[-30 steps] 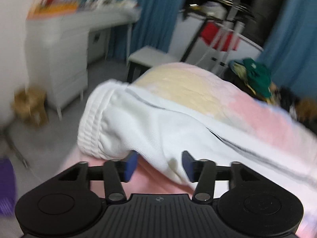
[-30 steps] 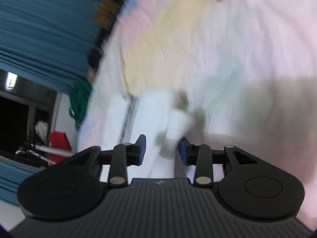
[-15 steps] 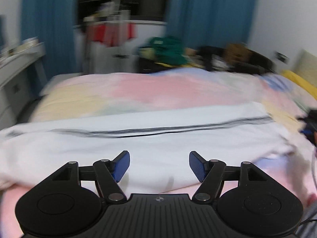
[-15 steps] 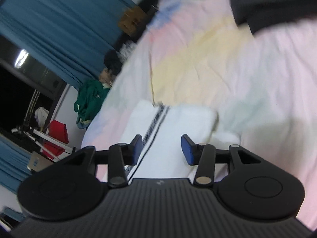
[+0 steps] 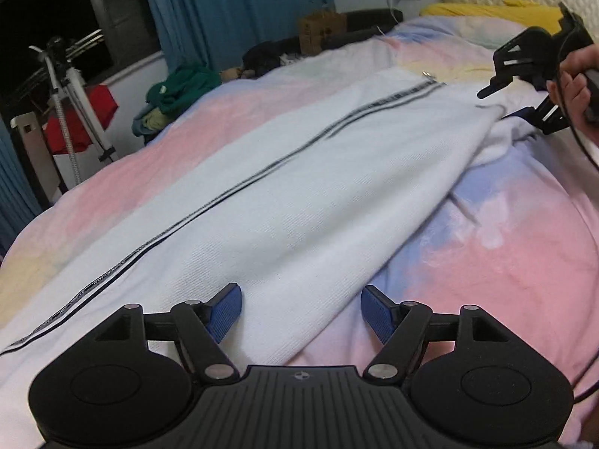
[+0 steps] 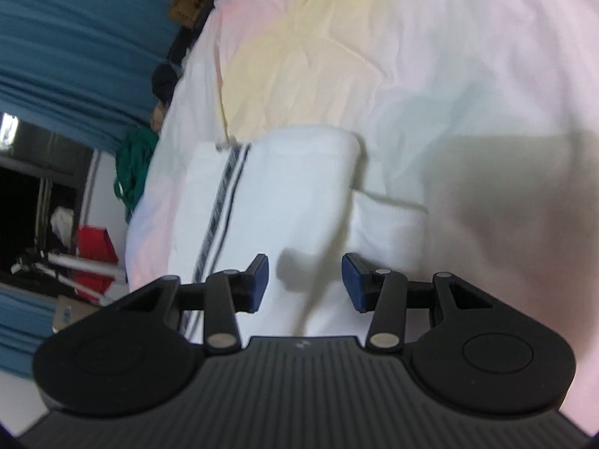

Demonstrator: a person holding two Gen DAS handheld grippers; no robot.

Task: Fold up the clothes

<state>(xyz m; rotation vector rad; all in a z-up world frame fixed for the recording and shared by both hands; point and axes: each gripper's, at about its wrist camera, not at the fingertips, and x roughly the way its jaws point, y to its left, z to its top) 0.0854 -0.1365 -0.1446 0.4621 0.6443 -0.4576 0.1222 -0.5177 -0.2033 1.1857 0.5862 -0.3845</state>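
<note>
I am holding my left gripper (image 5: 301, 310) low over the near end of the white track pants (image 5: 284, 202), its blue pads spread wide with nothing between them, the fabric's edge lying just under the gap. The pants are lying stretched out flat along the pastel bedspread (image 5: 498, 247), running from the near edge of the bed toward the headboard end, with a dark double stripe (image 5: 232, 191) running down their length. At the far end, my right gripper (image 6: 304, 280) is hanging over the cuff end of the pants (image 6: 284, 202), its pads also standing apart and gripping nothing; from the left wrist view I am seeing that gripper (image 5: 503, 103) in my hand (image 5: 574, 82) right over the bunched fabric there. A second layer of white cloth is poking out beside the folded end toward the right edge of the bed. Beyond the far side edge of the bed, a green garment (image 5: 179, 89) is sitting in a heap beside a cardboard box (image 5: 322, 31) and blue curtains (image 5: 239, 11).
</note>
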